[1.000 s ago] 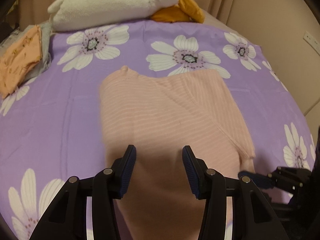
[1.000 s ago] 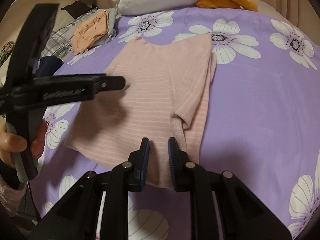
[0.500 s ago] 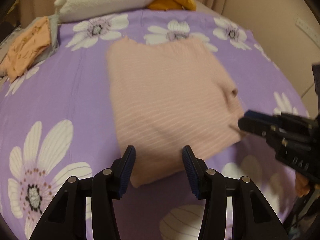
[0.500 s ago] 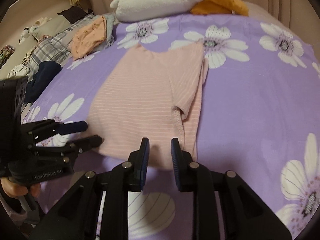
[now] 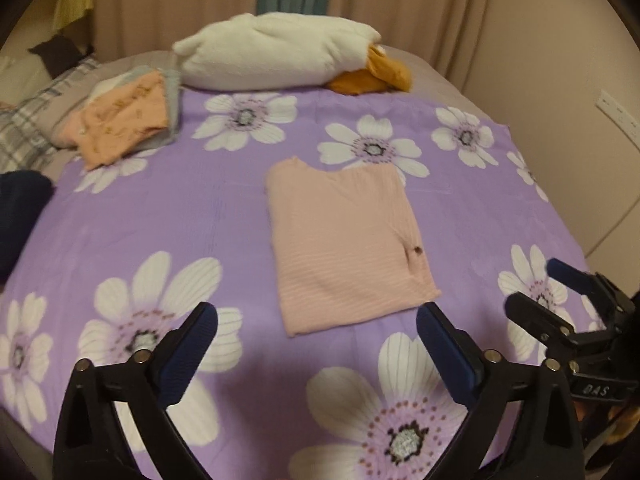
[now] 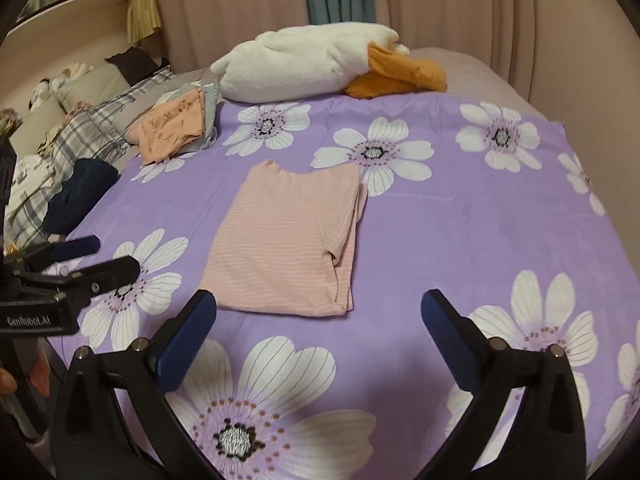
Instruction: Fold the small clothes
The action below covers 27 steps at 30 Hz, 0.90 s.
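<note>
We find pink striped top (image 5: 344, 248) folded flat, mid purple floral sheet (image 5: 160, 220). Left gripper (image 5: 316, 344) and right gripper (image 6: 318, 328) both above sheet, jaws opening wide, nothing between.

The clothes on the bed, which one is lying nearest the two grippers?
The pink striped top, folded flat alone mid-bed on the purple flowered sheet. The orange printed garment sits in a pile by the far left edge.

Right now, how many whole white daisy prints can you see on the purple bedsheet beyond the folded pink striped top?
3, in a row behind the folded pink striped top: left, middle, right. More may lie hidden under the clothes.
</note>
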{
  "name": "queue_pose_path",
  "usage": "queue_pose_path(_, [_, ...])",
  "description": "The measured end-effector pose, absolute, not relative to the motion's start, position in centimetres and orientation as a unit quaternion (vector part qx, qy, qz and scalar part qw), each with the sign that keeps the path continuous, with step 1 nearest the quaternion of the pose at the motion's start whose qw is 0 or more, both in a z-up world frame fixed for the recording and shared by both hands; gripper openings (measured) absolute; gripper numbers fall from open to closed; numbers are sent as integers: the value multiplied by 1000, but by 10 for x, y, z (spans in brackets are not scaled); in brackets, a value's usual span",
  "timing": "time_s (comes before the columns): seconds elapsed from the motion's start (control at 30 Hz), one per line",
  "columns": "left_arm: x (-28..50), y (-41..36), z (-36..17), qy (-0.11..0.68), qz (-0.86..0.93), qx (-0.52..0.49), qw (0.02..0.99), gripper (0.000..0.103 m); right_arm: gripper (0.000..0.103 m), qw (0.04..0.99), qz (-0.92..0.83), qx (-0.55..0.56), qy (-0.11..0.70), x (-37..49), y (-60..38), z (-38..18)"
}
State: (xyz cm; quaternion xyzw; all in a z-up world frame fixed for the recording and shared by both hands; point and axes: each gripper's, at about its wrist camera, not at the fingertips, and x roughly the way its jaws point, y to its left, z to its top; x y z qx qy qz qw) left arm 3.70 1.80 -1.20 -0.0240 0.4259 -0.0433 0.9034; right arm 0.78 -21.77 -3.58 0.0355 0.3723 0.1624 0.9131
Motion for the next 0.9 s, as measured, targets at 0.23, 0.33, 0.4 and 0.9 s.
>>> queue_pose_path(0.23, [22, 20, -15, 429, -14, -9, 903, 100, 103, 922, 164, 18, 350, -14, -213, -21])
queue_pose_path(0.33, [20, 25, -29, 451, 0, -10, 892, 100, 103, 918, 147, 20, 369, -10, -213, -29])
queue_pose_path(0.4, [17, 26, -32, 456, 6, -8, 890, 100, 103, 915, 148, 25, 374, -11, -214, -31])
queue_pose_path(0.9, [7, 26, -22, 445, 7, -4, 895, 100, 103, 919, 146, 19, 365, -16, -211, -24])
